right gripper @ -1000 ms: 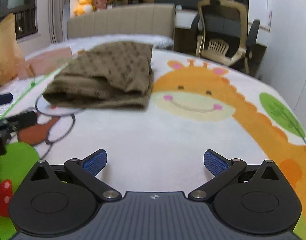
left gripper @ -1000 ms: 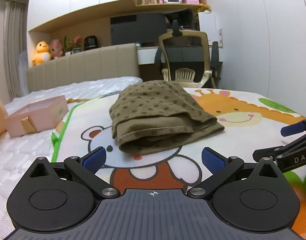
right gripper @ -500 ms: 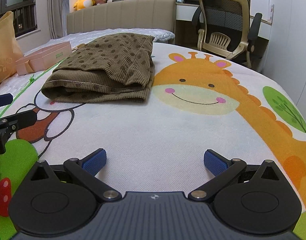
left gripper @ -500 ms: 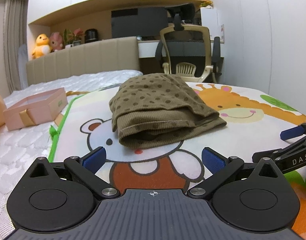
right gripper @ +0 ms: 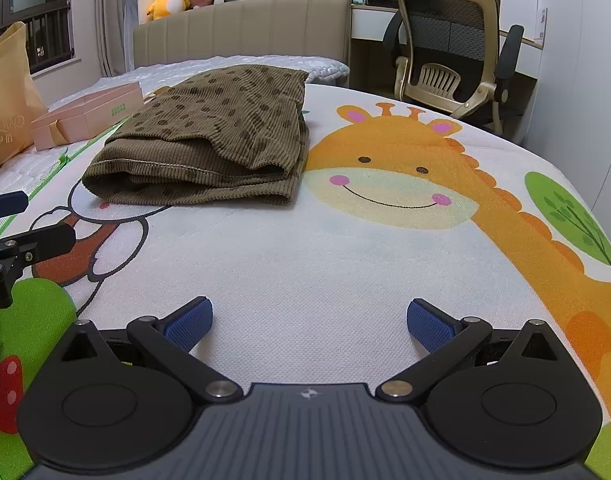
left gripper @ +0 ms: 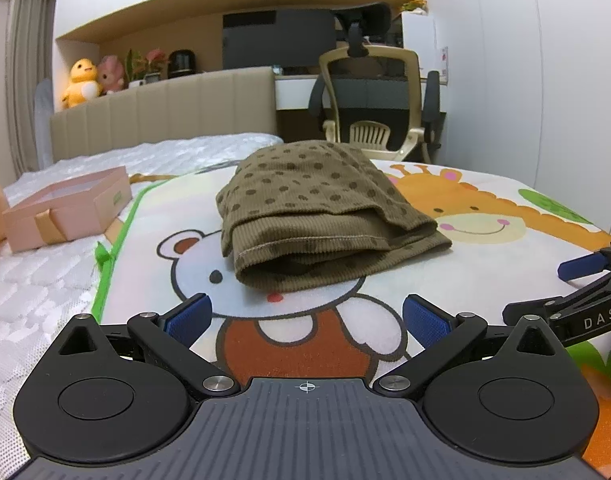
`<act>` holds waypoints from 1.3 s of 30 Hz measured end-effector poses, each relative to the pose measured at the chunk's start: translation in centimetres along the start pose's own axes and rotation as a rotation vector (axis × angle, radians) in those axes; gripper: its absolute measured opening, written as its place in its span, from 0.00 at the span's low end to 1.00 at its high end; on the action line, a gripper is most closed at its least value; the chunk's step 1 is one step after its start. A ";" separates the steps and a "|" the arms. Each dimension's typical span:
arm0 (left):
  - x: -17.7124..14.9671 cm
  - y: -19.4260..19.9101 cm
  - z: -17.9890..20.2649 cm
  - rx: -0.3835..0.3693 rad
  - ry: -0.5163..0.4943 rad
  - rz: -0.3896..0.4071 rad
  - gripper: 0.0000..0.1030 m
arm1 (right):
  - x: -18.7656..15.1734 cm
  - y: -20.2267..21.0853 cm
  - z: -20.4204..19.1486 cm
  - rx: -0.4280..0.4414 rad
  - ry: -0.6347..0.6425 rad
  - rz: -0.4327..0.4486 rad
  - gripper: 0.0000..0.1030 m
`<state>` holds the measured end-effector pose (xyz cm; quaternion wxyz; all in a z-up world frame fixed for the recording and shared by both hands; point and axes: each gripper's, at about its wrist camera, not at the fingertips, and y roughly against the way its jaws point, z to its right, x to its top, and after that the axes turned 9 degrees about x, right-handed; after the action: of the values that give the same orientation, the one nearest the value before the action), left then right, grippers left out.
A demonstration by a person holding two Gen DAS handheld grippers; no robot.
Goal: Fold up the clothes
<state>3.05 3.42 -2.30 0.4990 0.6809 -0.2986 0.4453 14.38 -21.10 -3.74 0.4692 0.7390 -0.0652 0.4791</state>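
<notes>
A brown dotted ribbed garment (left gripper: pixel 321 212) lies folded in a thick stack on the cartoon play mat (left gripper: pixel 485 256); it also shows in the right wrist view (right gripper: pixel 209 140). My left gripper (left gripper: pixel 305 318) is open and empty, hovering just in front of the stack's near edge. My right gripper (right gripper: pixel 309 322) is open and empty over bare mat, with the garment ahead to its left. The right gripper's fingers (left gripper: pixel 577 268) show at the right edge of the left wrist view; the left gripper's fingers (right gripper: pixel 9 202) show at the left edge of the right wrist view.
A pink gift box (left gripper: pixel 65 210) sits on the white quilted bed left of the mat. An orange paper bag (right gripper: pixel 5 100) stands further left. A padded headboard (left gripper: pixel 165 108), an office chair (left gripper: pixel 373 96) and a desk are beyond the bed.
Both grippers have drawn back slightly and lowered, staying open and empty. The folded garment has not moved.
</notes>
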 end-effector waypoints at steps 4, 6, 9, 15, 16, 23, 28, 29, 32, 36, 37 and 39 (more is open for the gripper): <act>0.0 -0.1 -0.2 -0.002 0.013 -0.007 1.00 | 0.0 0.0 0.0 0.000 -0.001 0.000 1.00; 0.0 -0.1 -0.2 -0.003 0.017 -0.006 1.00 | 0.0 0.0 0.0 -0.001 -0.001 0.000 1.00; 0.0 0.0 -0.2 -0.007 0.016 0.001 1.00 | 0.0 0.0 0.0 -0.002 -0.001 0.000 1.00; 0.0 0.4 0.1 -0.004 0.001 0.033 1.00 | 0.0 0.0 0.1 -0.002 -0.002 0.001 1.00; 0.0 0.5 0.2 0.011 -0.005 0.035 1.00 | 0.0 0.0 0.0 -0.002 -0.002 0.001 1.00; 0.2 0.1 -0.2 0.028 0.013 0.010 1.00 | 0.0 0.0 0.1 -0.002 -0.002 0.001 1.00; 0.1 0.1 -0.2 0.029 0.014 0.013 1.00 | 0.0 0.0 0.1 -0.003 -0.002 0.001 1.00; 0.1 0.1 -0.2 0.030 0.012 0.015 1.00 | 0.0 0.0 0.1 -0.003 -0.003 0.001 1.00; 0.1 0.2 -0.1 0.031 0.010 0.016 1.00 | 0.0 0.0 0.1 -0.003 -0.002 0.001 1.00; 0.1 0.1 -0.1 0.030 0.013 0.012 1.00 | 0.0 0.0 0.0 -0.004 0.000 0.000 1.00; 0.1 0.1 -0.1 0.030 0.014 0.011 1.00 | 0.0 0.0 0.0 -0.005 0.000 0.000 1.00; 0.1 0.1 -0.2 0.029 0.015 0.010 1.00 | 0.0 -0.1 -0.1 -0.005 0.000 0.000 1.00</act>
<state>2.98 3.54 -2.17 0.4890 0.6833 -0.2916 0.4571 14.38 -21.02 -3.77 0.4709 0.7379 -0.0665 0.4789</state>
